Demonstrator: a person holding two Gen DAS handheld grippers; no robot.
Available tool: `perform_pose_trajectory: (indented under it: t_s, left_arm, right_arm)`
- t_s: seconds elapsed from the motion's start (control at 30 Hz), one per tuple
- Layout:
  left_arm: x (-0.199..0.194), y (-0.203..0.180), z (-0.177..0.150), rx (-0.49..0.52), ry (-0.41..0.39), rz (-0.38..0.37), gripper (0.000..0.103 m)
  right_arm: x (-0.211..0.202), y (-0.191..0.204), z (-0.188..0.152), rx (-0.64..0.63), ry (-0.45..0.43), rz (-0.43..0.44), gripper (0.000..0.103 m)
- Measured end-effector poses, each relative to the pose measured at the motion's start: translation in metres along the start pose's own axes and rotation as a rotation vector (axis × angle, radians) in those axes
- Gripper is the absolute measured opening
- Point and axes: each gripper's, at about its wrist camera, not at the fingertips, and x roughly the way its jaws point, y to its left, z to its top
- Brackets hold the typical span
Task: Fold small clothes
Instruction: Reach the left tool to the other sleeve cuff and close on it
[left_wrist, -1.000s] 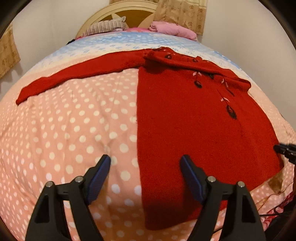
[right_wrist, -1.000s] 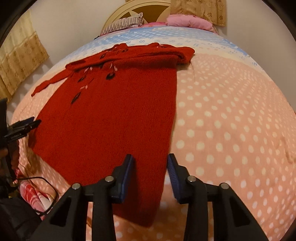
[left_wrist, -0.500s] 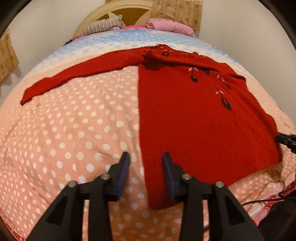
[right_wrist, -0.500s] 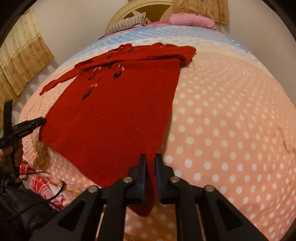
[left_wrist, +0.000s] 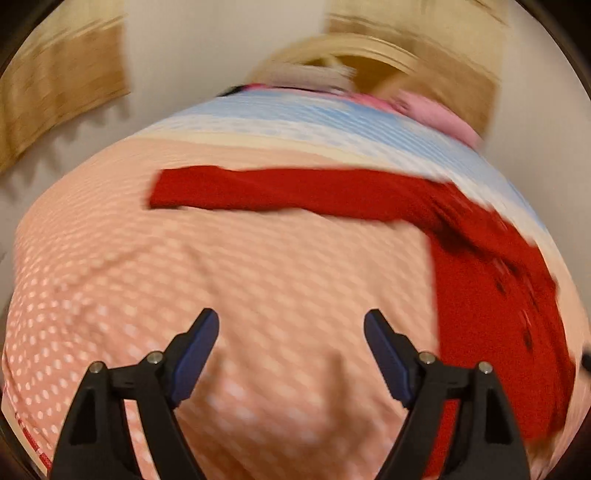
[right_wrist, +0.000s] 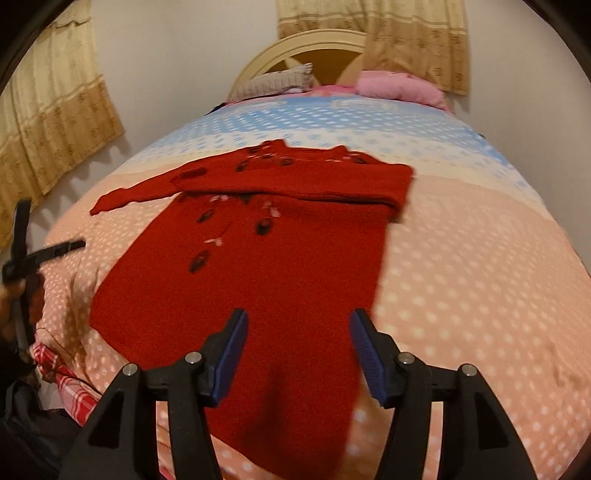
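A red knitted cardigan (right_wrist: 280, 266) lies flat on the polka-dot bedspread (right_wrist: 461, 280), with one sleeve folded across its chest (right_wrist: 295, 181). In the blurred left wrist view its other sleeve (left_wrist: 258, 192) stretches out to the left and the body (left_wrist: 495, 317) lies at the right. My left gripper (left_wrist: 291, 343) hovers over bare bedspread left of the body, its jaws opening with nothing between them. It also shows at the left edge of the right wrist view (right_wrist: 51, 251). My right gripper (right_wrist: 297, 343) hangs above the cardigan's lower right part, its jaws opening, and the pads (right_wrist: 231, 350) do not press the fabric.
Pillows (right_wrist: 399, 86) and a cream headboard (right_wrist: 295, 44) stand at the far end of the bed. Curtains (right_wrist: 48, 122) hang on the left wall. A red plaid cloth (right_wrist: 70, 376) and a cable lie at the bed's near left edge.
My left gripper narrowed by the cardigan's lower left edge, then swung left over bare bedspread and opened wide. My right gripper, nearly shut at the lower right edge, rose and opened.
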Motion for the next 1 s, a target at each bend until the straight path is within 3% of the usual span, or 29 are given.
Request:
perform_pose_trajectory:
  t_s: [0.17,0.3,0.47,0.53,0.63,0.73,1.0]
  left_arm:
    - [0.026,0.073,0.036,-0.277,-0.020,0.057,0.083]
    - [0.039,0.095,0.054,-0.379,-0.033,0.053,0.083]
    - [0.067,0.108,0.071,-0.529,-0.023,-0.066,0.079]
    - [0.078,0.112,0.074,-0.572,-0.024,-0.092,0.067]
    - [0.094,0.115,0.079,-0.618,-0.017,-0.137,0.059]
    - [0.106,0.119,0.084,-0.656,-0.017,-0.174,0.057]
    - [0.127,0.134,0.082,-0.753,-0.032,-0.172,0.056]
  right_arm:
    - [0.027,0.035,0.006,-0.094,0.011,0.029,0.059]
    - [0.037,0.049,0.007,-0.111,0.014,0.070,0.059]
    - [0.049,0.051,0.005,-0.084,0.037,0.082,0.059]
    - [0.050,0.052,0.004,-0.079,0.039,0.083,0.059]
    - [0.050,0.054,0.001,-0.084,0.040,0.082,0.059]
    - [0.051,0.056,-0.001,-0.094,0.044,0.075,0.060]
    - [0.058,0.062,-0.007,-0.098,0.061,0.082,0.061]
